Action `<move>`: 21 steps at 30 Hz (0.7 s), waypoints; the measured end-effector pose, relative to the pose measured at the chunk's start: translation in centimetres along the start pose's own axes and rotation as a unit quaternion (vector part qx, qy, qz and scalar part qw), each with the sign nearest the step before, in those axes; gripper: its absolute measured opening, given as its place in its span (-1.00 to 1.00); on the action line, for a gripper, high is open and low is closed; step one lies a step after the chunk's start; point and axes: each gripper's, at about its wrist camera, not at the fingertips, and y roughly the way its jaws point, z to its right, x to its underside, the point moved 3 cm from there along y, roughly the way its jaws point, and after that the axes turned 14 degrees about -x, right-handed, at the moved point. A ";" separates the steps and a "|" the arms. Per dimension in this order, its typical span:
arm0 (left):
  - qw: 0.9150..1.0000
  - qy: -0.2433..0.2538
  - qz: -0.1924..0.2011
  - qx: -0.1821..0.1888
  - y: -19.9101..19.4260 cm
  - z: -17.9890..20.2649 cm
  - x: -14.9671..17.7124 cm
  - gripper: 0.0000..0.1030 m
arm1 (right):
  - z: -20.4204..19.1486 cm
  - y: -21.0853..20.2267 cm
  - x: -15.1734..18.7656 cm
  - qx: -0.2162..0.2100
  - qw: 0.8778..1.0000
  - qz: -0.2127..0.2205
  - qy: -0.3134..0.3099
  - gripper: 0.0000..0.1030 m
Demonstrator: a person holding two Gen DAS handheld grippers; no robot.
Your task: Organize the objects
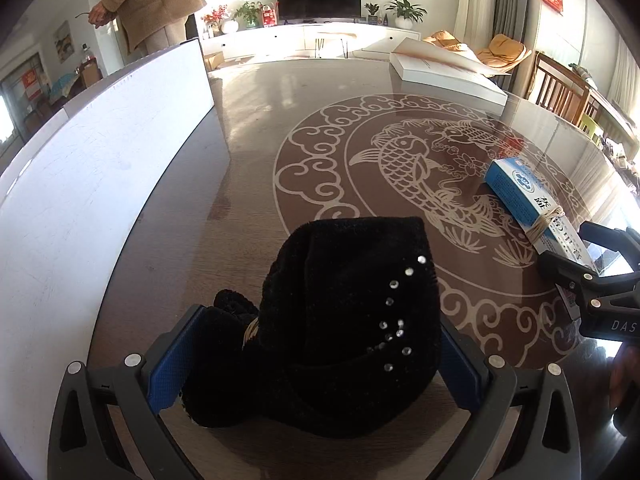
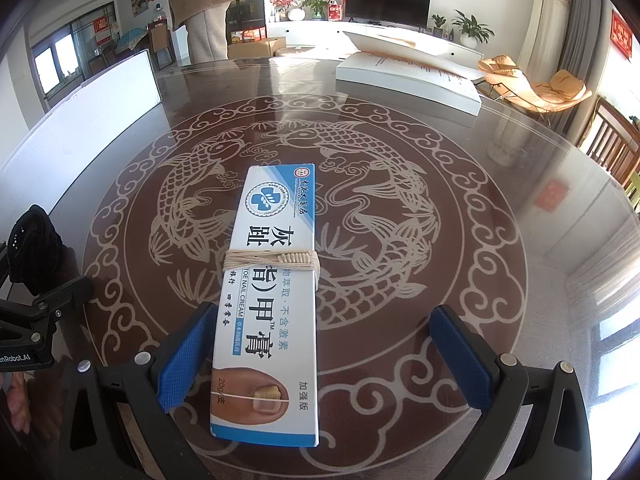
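A black knit hat with small rhinestones lies on the round glass table between the blue pads of my left gripper; the pads touch its sides. The hat also shows at the left edge of the right wrist view. A blue and white nail cream box, bound with a rubber band, lies between the fingers of my right gripper, which is open; the left pad touches the box and the right pad stands well apart. The box also shows in the left wrist view, with the right gripper at its end.
A large white board stands along the table's left edge. An open white book lies at the far side of the table. A person in a tan coat stands beyond the table. A wooden chair is at the right.
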 end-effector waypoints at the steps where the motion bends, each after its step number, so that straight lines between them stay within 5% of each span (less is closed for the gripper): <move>1: 1.000 0.000 0.000 0.000 0.0 0.0 0.0 1.00 | 0.0 0.0 0.0 0.000 1.000 0.000 0.000 1.00; 12: 1.000 0.002 -0.002 0.003 -0.2 -0.3 0.2 1.00 | 0.0 0.0 0.1 -0.001 1.000 0.000 0.000 1.00; 16: 0.999 0.043 -0.008 0.024 -0.4 -0.4 0.2 1.00 | 0.0 0.0 0.1 -0.002 1.000 0.000 0.002 1.00; 21: 0.995 0.091 -0.024 0.042 -0.3 -0.8 -0.8 0.97 | -0.3 1.7 -2.7 -0.039 0.995 -0.094 0.001 0.96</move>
